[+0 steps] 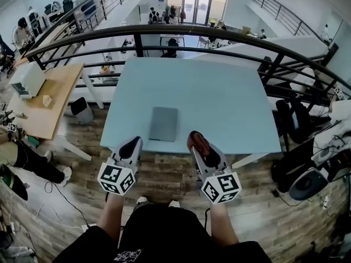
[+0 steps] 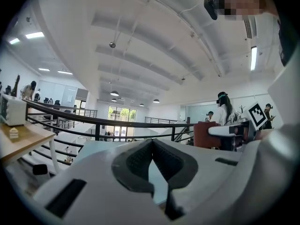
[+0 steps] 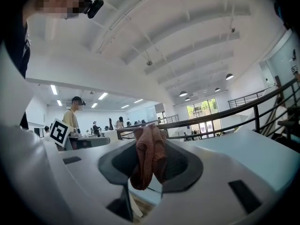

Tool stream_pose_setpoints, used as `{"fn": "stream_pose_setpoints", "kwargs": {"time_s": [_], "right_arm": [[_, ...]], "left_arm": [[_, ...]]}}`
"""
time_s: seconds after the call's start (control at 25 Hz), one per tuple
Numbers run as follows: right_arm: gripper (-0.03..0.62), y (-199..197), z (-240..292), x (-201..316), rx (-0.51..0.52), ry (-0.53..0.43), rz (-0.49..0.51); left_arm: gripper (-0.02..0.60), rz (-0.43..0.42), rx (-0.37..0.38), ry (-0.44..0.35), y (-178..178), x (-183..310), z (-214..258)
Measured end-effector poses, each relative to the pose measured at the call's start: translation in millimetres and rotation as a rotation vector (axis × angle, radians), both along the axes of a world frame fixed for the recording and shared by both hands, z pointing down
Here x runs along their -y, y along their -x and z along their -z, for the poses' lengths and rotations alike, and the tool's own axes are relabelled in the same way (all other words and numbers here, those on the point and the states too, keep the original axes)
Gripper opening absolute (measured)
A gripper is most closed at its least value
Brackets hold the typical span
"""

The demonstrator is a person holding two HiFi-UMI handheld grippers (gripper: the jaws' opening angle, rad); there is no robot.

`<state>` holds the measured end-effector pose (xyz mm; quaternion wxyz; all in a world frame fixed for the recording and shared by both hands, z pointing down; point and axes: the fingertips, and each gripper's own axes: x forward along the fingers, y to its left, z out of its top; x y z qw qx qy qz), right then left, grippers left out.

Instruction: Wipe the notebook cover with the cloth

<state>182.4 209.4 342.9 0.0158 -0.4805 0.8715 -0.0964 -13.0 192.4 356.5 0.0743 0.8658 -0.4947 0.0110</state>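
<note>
A grey notebook lies closed near the front edge of the pale blue table. My right gripper hovers over the table's front edge, just right of the notebook, shut on a reddish-brown cloth. In the right gripper view the cloth hangs bunched between the jaws of that gripper. My left gripper is held at the front edge, left of the notebook, shut with nothing in it. In the left gripper view its jaws meet at the tips and point over the table toward the railing.
A black railing curves behind the table. A wooden desk with a white box stands to the left, with a bin beside it. Bags and gear lie on the floor at right. People stand in the distance.
</note>
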Motion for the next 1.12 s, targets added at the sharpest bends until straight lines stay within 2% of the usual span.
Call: {"fn": "stream_pose_setpoints", "kwargs": {"time_s": [0.24,0.44,0.64,0.84,1.12], "right_arm": [[0.137,-22.1,-7.6,-3.8,0.010,0.011,0.005],[0.137,-33.3,-12.7,0.0,0.046,0.020,0.020],[0.135,-27.5,-11.9,4.2,0.069,0.027,0.060],[0.137,-23.9,-14.4,12.0,0.052,0.026,0.082],[0.137,-7.5,-20.2,38.8,0.037,0.030,0.072]], "left_arm": [[0.008,0.032,-0.010,-0.005,-6.3,-14.8,4.0],[0.008,0.051,0.012,-0.006,-7.4,-20.4,5.6],[0.008,0.069,0.042,0.011,-6.5,-16.3,5.1],[0.008,0.081,0.041,0.007,-5.5,-6.1,8.2],[0.008,0.102,0.038,0.010,22.1,15.7,2.7]]}}
